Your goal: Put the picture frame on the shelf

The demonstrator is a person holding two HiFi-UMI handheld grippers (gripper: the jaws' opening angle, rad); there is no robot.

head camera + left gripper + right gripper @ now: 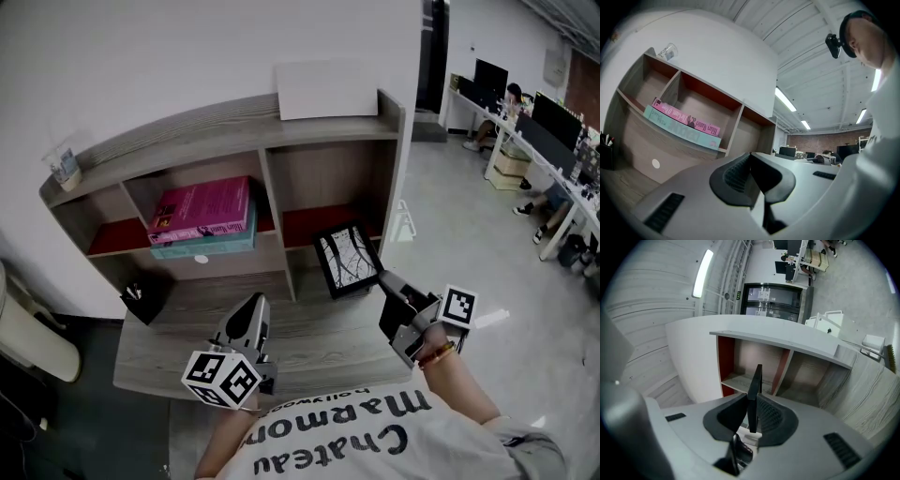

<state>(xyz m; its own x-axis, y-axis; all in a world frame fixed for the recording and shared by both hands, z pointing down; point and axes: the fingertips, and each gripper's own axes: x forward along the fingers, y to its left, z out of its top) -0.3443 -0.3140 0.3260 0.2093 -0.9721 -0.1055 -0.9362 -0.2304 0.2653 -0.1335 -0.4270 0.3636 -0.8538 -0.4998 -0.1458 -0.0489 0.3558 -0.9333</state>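
Observation:
A black picture frame [348, 261] with a white branch print hangs tilted in front of the wooden shelf unit [272, 173], below its right compartments. My right gripper [383, 277] is shut on the frame's lower right edge. In the right gripper view the frame [753, 392] shows edge-on as a thin dark slab clamped between the pads, pointing at an empty compartment. My left gripper [252, 314] hovers over the desk [309, 333] with its jaws shut and nothing between them; the left gripper view shows the same shut gripper [750, 176].
Pink and teal books [203, 217] lie in the upper left compartment. A white box [326, 89] and a glass cup [65, 167] stand on the shelf's top. A black pen holder [141, 300] sits at the desk's left. Office desks [544, 141] stretch away at right.

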